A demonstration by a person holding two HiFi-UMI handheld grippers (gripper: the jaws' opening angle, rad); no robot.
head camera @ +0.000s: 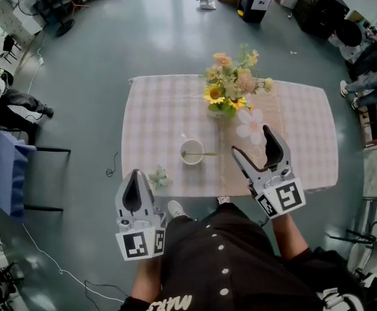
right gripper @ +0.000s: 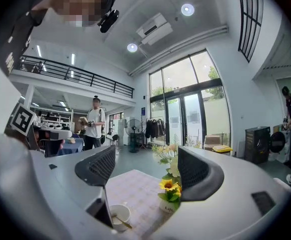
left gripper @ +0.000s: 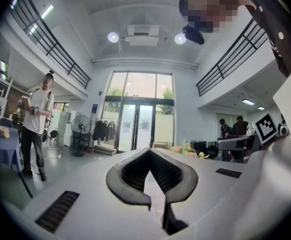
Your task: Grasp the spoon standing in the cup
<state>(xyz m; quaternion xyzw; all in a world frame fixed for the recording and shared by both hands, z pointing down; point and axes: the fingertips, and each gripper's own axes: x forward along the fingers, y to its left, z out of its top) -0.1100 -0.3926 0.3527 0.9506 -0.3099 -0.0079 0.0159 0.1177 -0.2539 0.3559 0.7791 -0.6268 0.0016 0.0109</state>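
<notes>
Although held above the tabletop (head camera: 169, 102) rather than down at it, counts as the nearer of the two: right hand-held gripper (head camera: 250, 141), jaws spread wide with nothing between them, poised over the near right part. White cup (head camera: 192, 152) just to its left, near the front middle of the tabletop and in front of the flower vase (head camera: 222, 109). Spoon (head camera: 206, 153) bowl-down inside, handle leaning over the rim and pointing rightward, almost straight at that gripper. Shown in the right gripper view low and to the left, half tucked under the left jaw, so aimed for now above and to the right of the handle. Judged need: swing left and dip, with the jaws turned across the handle's left-to-right line rather than along it. Left hand-held gripper (head camera: 135, 177) by the near left corner, farther from the handle, jaws closed together on nothing, pointed out at the room and not at the tabletop.
</notes>
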